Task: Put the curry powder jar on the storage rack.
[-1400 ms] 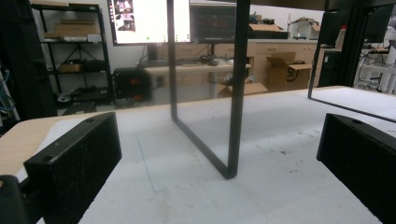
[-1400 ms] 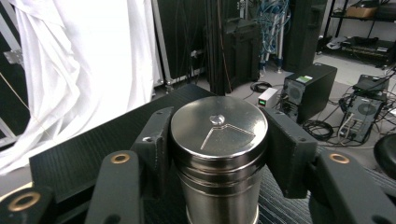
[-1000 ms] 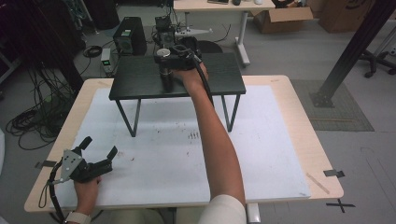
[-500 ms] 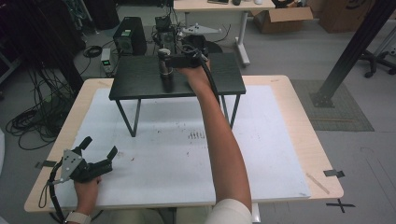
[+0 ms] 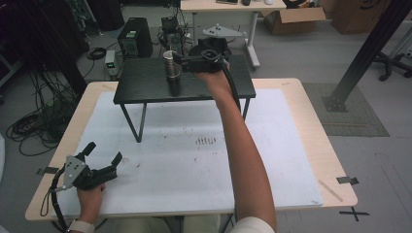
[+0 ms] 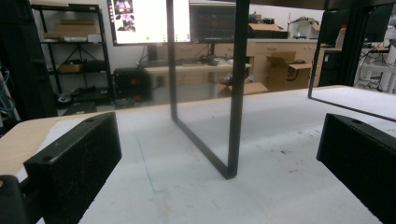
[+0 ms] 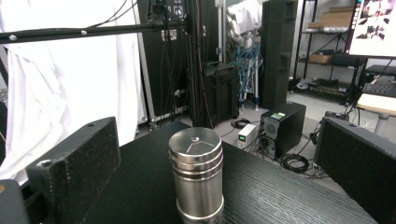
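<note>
- High view: the right gripper [image 5: 180, 61] has drawn back from the steel canister [image 5: 171, 71] since 0.5 s ago, when its jaws were around it; the canister has kept its upright spot on the black stand [image 5: 141, 87].
- Right gripper view: the 2 jaws stand released, wide apart, with the canister [image 7: 196, 173] between them and free of both.
- The canister sits mid-width on the stand, nearer its far edge than its near edge, with bare black top to either side.
- The left gripper [image 5: 103, 160] is unchanged, its jaws parted and holding nothing, resting on the white mat [image 5: 194, 170] well in front of the stand, toward the table's near left corner.
- Left gripper view: a thin stand leg [image 6: 236, 88] rises ahead, between the 2 jaws.
- In front of the stand, the mat lies open.
</note>
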